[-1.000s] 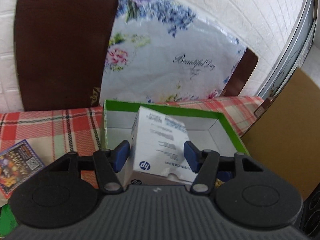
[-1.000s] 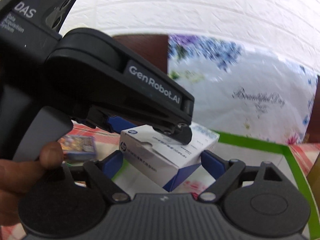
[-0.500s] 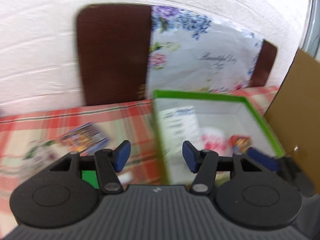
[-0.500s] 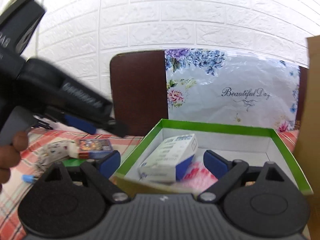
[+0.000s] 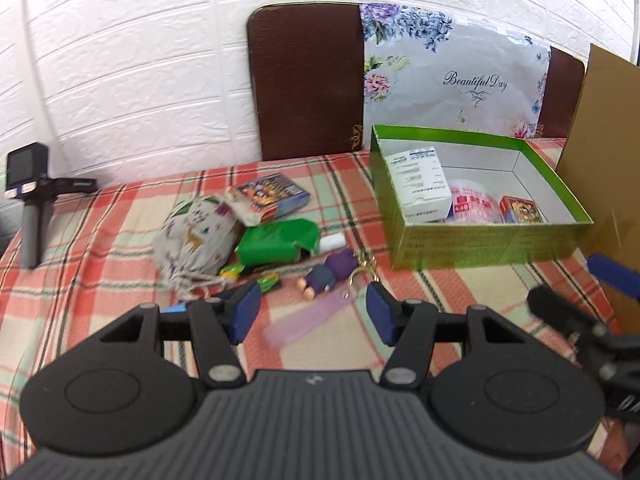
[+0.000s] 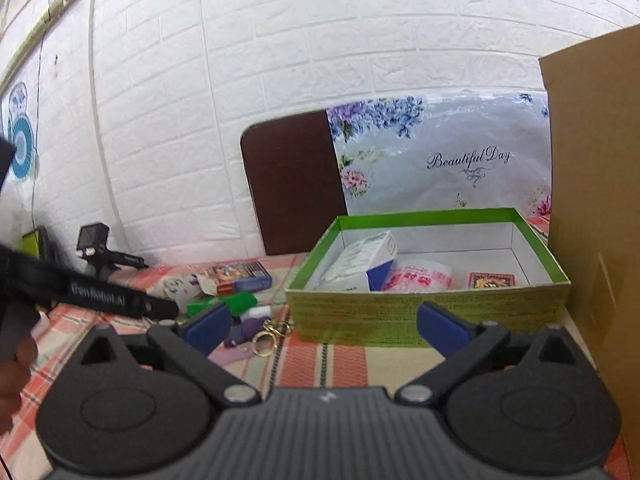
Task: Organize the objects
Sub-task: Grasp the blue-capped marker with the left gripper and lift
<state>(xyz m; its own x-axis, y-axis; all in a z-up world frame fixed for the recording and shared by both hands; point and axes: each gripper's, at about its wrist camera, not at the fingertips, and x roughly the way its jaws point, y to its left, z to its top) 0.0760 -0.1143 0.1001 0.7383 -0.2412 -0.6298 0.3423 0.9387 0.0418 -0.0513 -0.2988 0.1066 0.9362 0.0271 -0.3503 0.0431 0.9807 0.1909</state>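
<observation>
Left wrist view: left tool (image 5: 310, 314) half open, empty, above the doll (image 5: 326, 276). Right tool (image 6: 322, 322) empty, jaws opening. White carton (image 5: 420, 184) sat in the green box (image 5: 480, 240). Risk I saw: snagging the keyring (image 5: 360, 268) or ribbon (image 5: 304, 320), dragging clutter. Pouch (image 5: 196, 236) and card pack (image 5: 272, 196) crowded that pile.

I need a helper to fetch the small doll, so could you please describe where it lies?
Start at the green box on the plaid cloth and look to the loose pile left of it. The doll lies at the pile's near edge, beside a gold key ring. It is the only figure there, dressed in purple.
</observation>
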